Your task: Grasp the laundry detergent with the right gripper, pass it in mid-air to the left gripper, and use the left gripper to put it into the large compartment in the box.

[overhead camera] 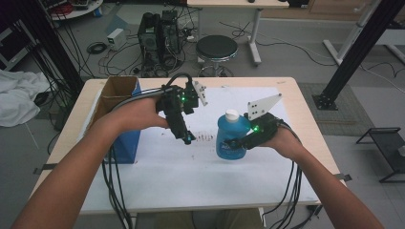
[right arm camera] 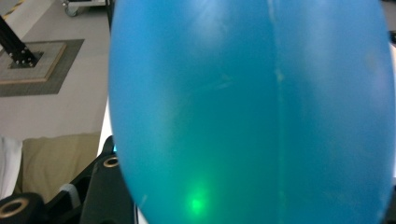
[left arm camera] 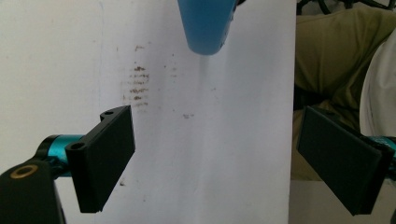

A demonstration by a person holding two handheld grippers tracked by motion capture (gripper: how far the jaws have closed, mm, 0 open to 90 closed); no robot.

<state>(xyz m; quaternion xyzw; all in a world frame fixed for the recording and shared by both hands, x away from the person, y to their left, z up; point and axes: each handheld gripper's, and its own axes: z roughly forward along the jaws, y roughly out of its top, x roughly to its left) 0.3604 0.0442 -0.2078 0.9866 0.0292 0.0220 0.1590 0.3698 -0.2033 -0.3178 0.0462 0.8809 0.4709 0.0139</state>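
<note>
A blue bottle [overhead camera: 230, 138] with a white cap [overhead camera: 232, 114] stands about upright over the white sheet [overhead camera: 191, 171] at the table's middle right. My right gripper [overhead camera: 237, 142] is shut on its body from the right. In the right gripper view the bottle [right arm camera: 252, 107] is pressed close to the camera, with one black finger [right arm camera: 106, 191] at its lower left. My left gripper [overhead camera: 187, 137] points down at a brown stain [overhead camera: 205, 137] just left of the bottle. Its jaws [left arm camera: 215, 135] are wide open over the stain [left arm camera: 137, 86], holding nothing. The bottle's end [left arm camera: 205, 23] shows beyond them.
An open cardboard box with a blue side [overhead camera: 123, 114] stands at the table's left, by my left forearm. Cables trail from both grippers over the front edge. Behind the table are a black stool [overhead camera: 217, 47] and a computer tower [overhead camera: 160, 36].
</note>
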